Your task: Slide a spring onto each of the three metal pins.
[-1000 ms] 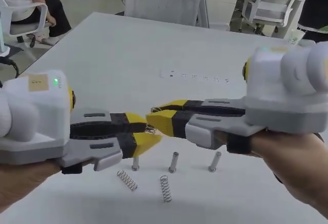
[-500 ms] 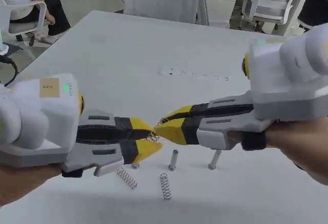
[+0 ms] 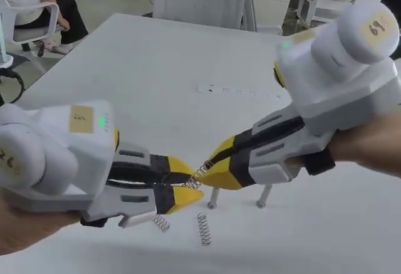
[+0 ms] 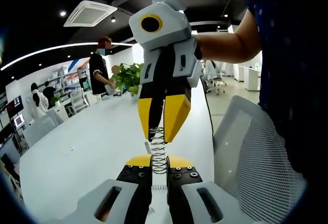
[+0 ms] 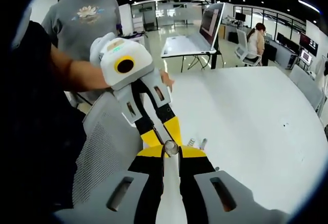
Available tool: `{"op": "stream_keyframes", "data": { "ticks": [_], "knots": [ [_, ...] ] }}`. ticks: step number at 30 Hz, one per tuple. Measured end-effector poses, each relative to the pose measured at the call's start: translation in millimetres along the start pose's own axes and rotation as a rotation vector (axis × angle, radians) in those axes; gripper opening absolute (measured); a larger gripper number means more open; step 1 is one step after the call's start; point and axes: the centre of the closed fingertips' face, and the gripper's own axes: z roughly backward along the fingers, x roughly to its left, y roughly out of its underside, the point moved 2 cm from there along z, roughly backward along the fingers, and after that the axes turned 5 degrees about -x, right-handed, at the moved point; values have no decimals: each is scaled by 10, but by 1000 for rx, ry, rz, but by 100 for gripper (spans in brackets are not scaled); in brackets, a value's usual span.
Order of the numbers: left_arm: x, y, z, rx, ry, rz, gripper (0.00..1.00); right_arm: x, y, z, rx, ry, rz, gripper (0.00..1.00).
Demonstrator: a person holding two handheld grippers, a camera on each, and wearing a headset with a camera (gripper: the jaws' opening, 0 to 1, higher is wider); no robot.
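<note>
A small steel spring (image 3: 199, 173) is stretched between the two yellow-tipped grippers, just above the table. My left gripper (image 3: 188, 187) comes in from the lower left and is shut on one end of the spring (image 4: 159, 155). My right gripper (image 3: 210, 171) slants down from the upper right, shut on the other end, which shows as a round coil (image 5: 170, 147) between its tips. Two upright metal pins (image 3: 213, 197) (image 3: 264, 195) stand on the table right below. The third pin is hidden behind the left gripper. Two loose springs (image 3: 161, 222) (image 3: 202, 229) lie in front of the pins.
The white table (image 3: 156, 79) stretches far back, with a faint printed mark (image 3: 238, 91) at its middle. Grey chairs (image 3: 197, 5) stand at the far edge. People sit and stand around the room beyond the table.
Both gripper tips have dropped closer to the pins. The right gripper has tilted steeply down to the left, and the spring now shows drawn out between the two tips.
</note>
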Motion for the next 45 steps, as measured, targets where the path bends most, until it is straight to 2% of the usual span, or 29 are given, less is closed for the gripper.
{"op": "stream_keyframes", "data": {
  "ticks": [8,18,26,38,43,45],
  "knots": [
    [-37,-27,-22,-9,17,6,2,4,43,-48,55,-27,36,9],
    [-63,7,-40,8,34,0,2,38,93,-87,133,-52,67,8],
    [-73,16,-77,22,40,-3,2,49,112,-105,174,-64,78,8],
    [-63,42,-91,5,25,19,3,22,140,-104,231,-58,72,8],
    [-55,46,-95,0,18,27,3,13,130,-116,238,-57,75,8],
    [-48,40,-88,-14,14,42,3,17,120,-120,242,-59,80,8]
  ]
}}
